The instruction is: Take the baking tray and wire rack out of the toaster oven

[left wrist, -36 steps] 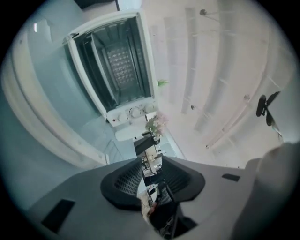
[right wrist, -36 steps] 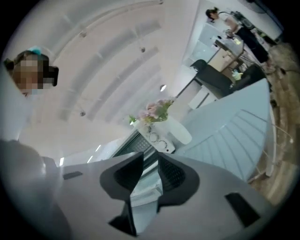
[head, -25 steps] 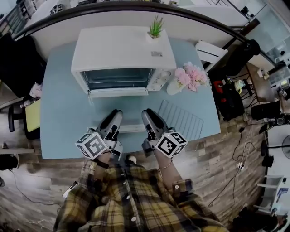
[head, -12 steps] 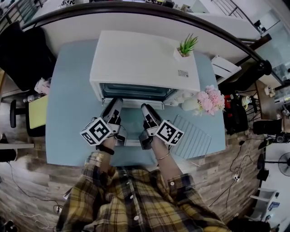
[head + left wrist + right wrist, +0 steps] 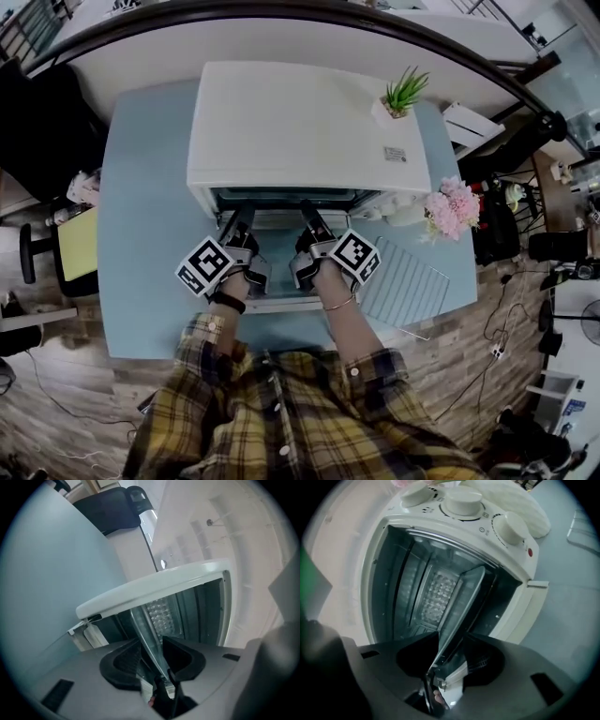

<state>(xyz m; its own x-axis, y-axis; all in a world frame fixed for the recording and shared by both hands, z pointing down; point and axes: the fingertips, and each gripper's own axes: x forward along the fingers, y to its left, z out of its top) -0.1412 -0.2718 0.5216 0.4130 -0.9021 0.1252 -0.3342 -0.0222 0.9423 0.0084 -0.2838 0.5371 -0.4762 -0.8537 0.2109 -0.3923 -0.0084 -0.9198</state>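
The white toaster oven stands on the blue table with its door folded down. Both grippers reach into its mouth. The baking tray sits inside, and its thin metal rim runs out between the jaws in both gripper views. My left gripper straddles the tray rim with a gap at the pads. The jaws of my right gripper are opening with the tray's edge between them, not pressed. In the head view the left gripper and right gripper sit side by side. The wire rack lies on the table to the right.
A small green plant stands on the oven's top, and pink flowers sit by its right side. The oven's knobs are next to the opening. Chairs and clutter ring the table on the wooden floor.
Both grippers have moved forward from over the table's front, across the lowered door and into the oven mouth. The head view has shifted closer over the oven.
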